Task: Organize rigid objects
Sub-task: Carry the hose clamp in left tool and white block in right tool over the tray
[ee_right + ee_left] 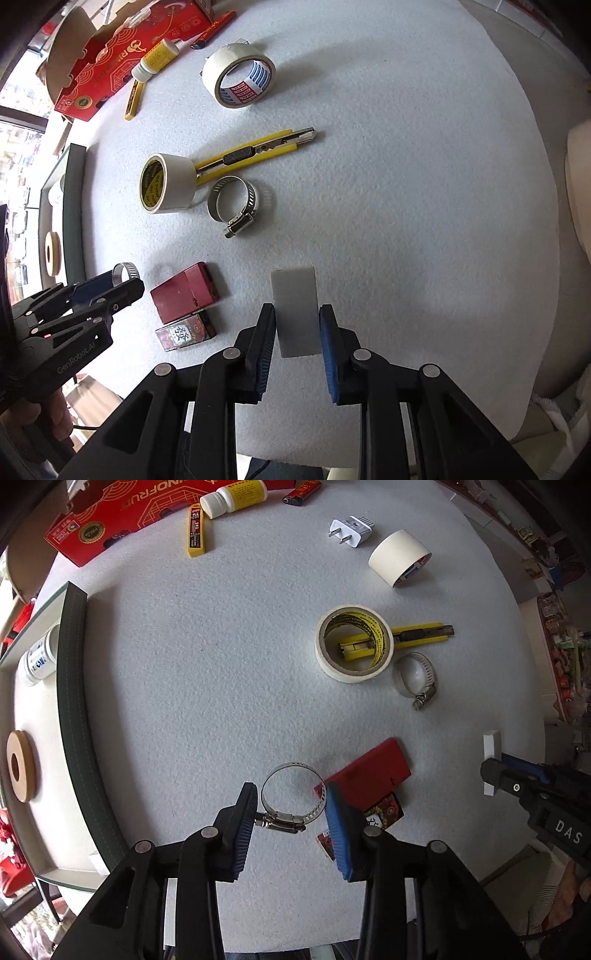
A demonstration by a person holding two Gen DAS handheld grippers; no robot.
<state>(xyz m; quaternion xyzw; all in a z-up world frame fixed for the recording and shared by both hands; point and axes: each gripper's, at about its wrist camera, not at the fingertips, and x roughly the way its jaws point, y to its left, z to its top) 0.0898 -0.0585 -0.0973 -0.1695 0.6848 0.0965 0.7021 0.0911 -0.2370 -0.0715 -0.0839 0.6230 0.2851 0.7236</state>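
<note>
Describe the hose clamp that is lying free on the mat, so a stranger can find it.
On the white mat, find the yellow utility knife. The hose clamp lies just below it, beside the narrow tape roll. Unlike the other clamp, no fingers hold it.

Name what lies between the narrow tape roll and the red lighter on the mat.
Only the loose hose clamp, just right of the narrow tape roll; below it bare mat runs to the red lighter. The right wrist view shows it best.
</note>
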